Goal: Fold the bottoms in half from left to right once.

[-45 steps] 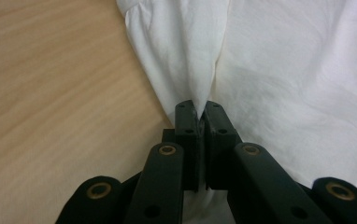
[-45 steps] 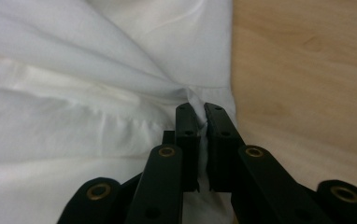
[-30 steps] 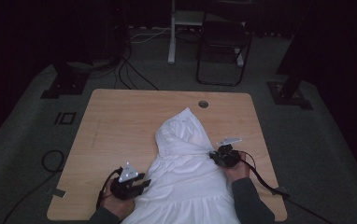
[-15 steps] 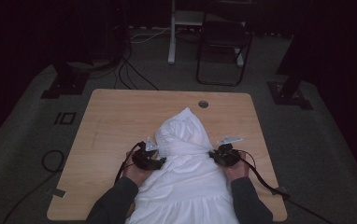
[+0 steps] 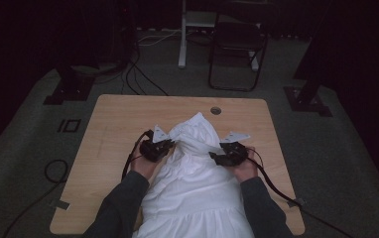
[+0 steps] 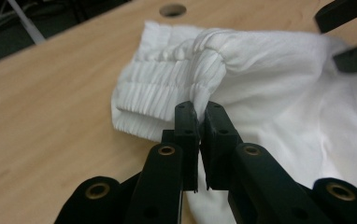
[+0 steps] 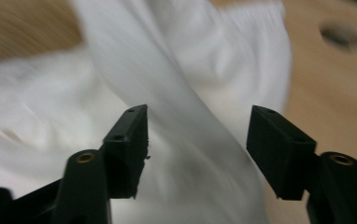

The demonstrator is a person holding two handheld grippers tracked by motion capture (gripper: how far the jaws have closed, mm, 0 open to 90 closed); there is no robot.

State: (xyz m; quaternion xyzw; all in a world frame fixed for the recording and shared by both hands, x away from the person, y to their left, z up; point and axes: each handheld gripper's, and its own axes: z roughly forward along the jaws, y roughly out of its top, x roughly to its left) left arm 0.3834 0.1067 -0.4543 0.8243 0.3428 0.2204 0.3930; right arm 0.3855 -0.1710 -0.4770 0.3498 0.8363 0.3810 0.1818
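1. White pleated cloth garment (image 5: 195, 173) is lying along the light wooden table (image 5: 113, 119), its gathered end pointing toward the round cable hole (image 5: 216, 110).
2. Left gripper (image 6: 198, 122) is pinching the gathered edge, probably to anchor or lift it.
3. Right gripper (image 7: 197, 140) is hanging spread over a fold, seemingly readying a matching grip.

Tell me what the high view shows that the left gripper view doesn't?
High view: the whole wooden table, the person's two sleeved arms, the right gripper at the cloth's right edge, a black chair and cables on the floor behind.

Left gripper view: the left gripper from close up, its fingers nearly closed on a fold of the white garment, just below the gathered, ribbed band.

Both: the white garment, the wooden tabletop and its round hole.
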